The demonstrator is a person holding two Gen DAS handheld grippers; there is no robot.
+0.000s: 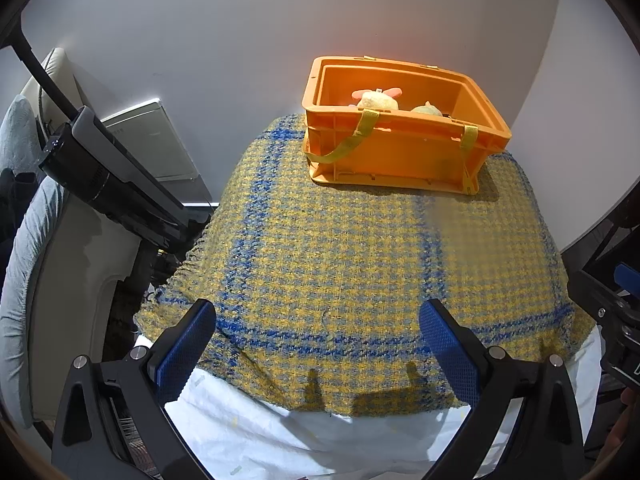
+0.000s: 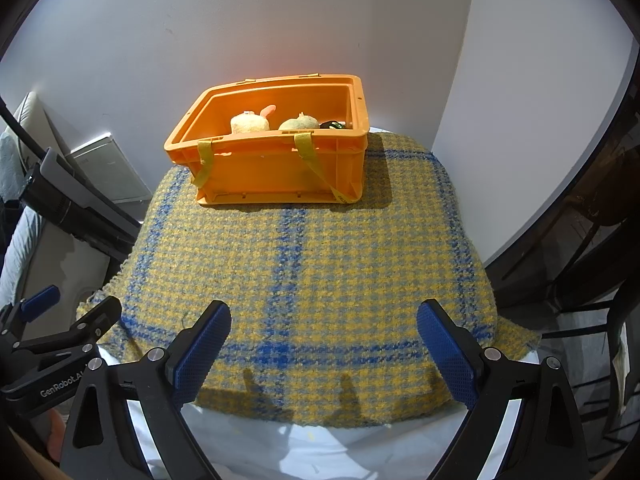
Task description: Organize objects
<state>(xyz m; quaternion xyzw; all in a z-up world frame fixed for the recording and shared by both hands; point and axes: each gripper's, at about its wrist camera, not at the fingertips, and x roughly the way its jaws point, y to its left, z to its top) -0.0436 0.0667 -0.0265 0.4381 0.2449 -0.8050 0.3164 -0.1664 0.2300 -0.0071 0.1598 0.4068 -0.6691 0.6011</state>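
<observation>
An orange plastic crate (image 1: pixel 400 152) with yellow straps stands at the far side of a yellow and blue woven cloth (image 1: pixel 340 260); it also shows in the right wrist view (image 2: pixel 276 172). Inside lie a cream plush toy with pink ears (image 2: pixel 250 122), a second pale plush (image 2: pixel 300 123) and a small dark green object (image 2: pixel 333 124). My left gripper (image 1: pixel 318 344) is open and empty above the cloth's near edge. My right gripper (image 2: pixel 324 344) is open and empty, beside it. The crate is well ahead of both.
The cloth lies over a white sheet (image 1: pixel 280 432) on a small table against a white wall. A black stand with a device (image 1: pixel 112 184) and a pale cushioned chair (image 1: pixel 36 280) are to the left. Dark furniture (image 2: pixel 580 240) is to the right.
</observation>
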